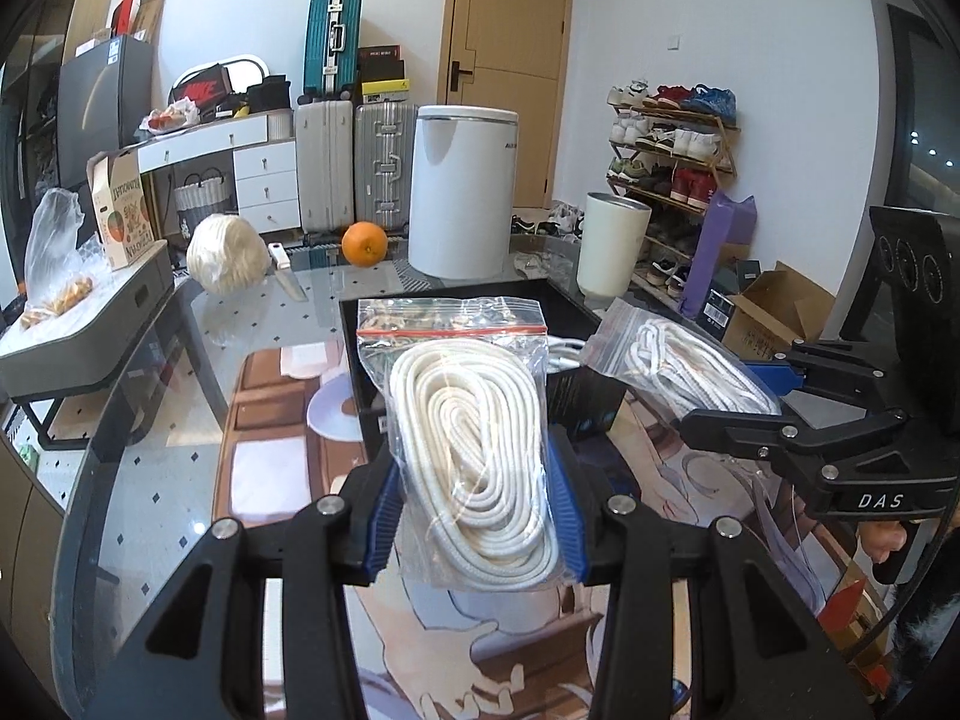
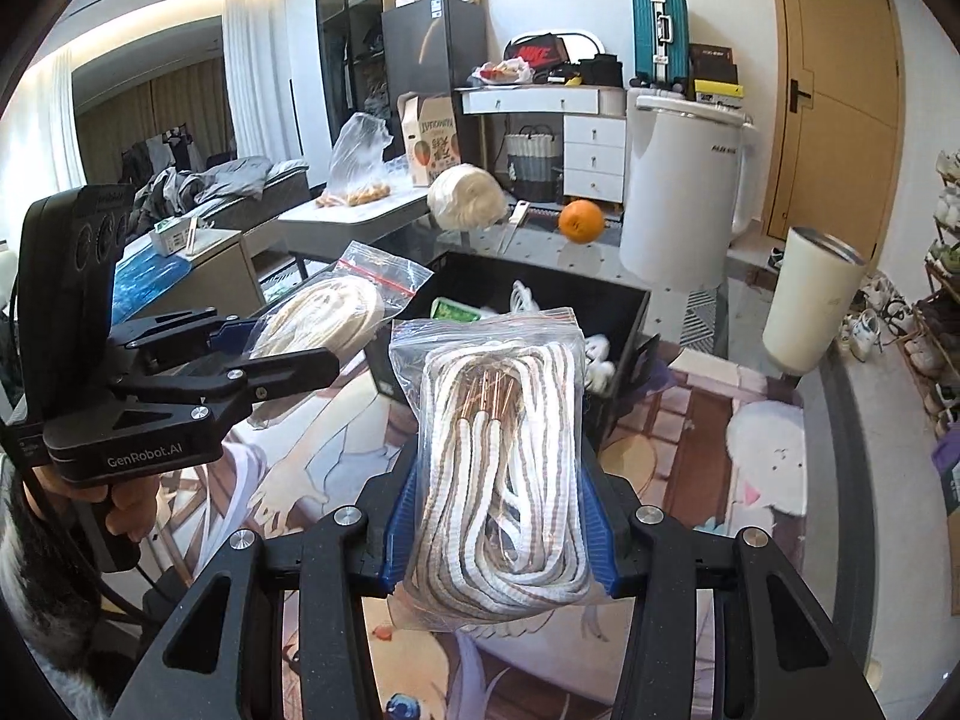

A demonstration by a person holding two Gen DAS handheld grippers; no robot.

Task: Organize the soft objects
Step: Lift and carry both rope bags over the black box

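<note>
Two bags of rope are held up above the glass table (image 1: 150, 396), one in each claw. The left gripper (image 1: 474, 516) squeezes a clear zip bag of plain white rope (image 1: 474, 450) between its blue pads (image 1: 384, 516), the bag standing upright with its red seal on top. The right gripper (image 2: 504, 516) clamps a second bag of white rope with brown stripes (image 2: 498, 468) the same way, and it shows again at the right side of the left camera's view (image 1: 678, 360). Both bags hang just short of the near edge of a black box (image 2: 624, 312), which sits mid-table and holds more white cord. Toward the far edge of the table stand a ball of white yarn (image 1: 225, 252), an orange (image 1: 364, 243), a white bin (image 1: 462, 192) and a cream cup (image 1: 612, 246).
</note>
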